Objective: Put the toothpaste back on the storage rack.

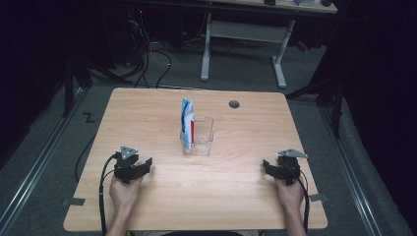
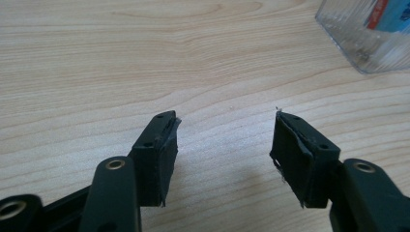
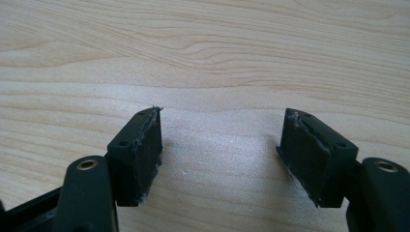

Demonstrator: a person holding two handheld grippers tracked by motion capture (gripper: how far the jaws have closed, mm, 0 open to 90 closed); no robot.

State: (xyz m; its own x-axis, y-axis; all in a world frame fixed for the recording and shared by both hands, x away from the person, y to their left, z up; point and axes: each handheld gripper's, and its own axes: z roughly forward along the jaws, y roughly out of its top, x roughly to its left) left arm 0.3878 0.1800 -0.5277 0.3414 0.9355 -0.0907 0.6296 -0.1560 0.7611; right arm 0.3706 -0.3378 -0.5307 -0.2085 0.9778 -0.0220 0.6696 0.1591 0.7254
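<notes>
Scene: a wooden counter [image 1: 162,196] is seen from above, with a clear plastic box [image 1: 202,140] near its middle, slightly toward the far edge.
Packet: a blue, white and red packet [image 1: 187,123] is stood on end inside the box, against the box wall on the left-edge side.
Packet axis: the long axis is held close to upright, with the top end pointed up and tipped a little toward the far edge; the flat faces are turned toward the left and right edges.
Left gripper: the left gripper [image 1: 142,166] is held low near the near-left corner, well apart from the box; its jaws are spread and nothing is between them.
Left gripper view: a corner of the box [image 2: 367,43] is seen ahead of the jaws, with bare wood between.
Right gripper: the right gripper [image 1: 268,167] is held near the near-right corner; its jaws are spread and empty, over bare wood [image 3: 203,72].
Risk, box: the box looks light, so it could be pushed or tipped if a jaw is caught on its rim during a reach for the packet.
Risk, packet: the packet looks thin and slick, so a grip taken only at the top edge could slip or crumple it.
Risk, lift: the box could be dragged up with the packet if it is not steadied by the other gripper.
</notes>
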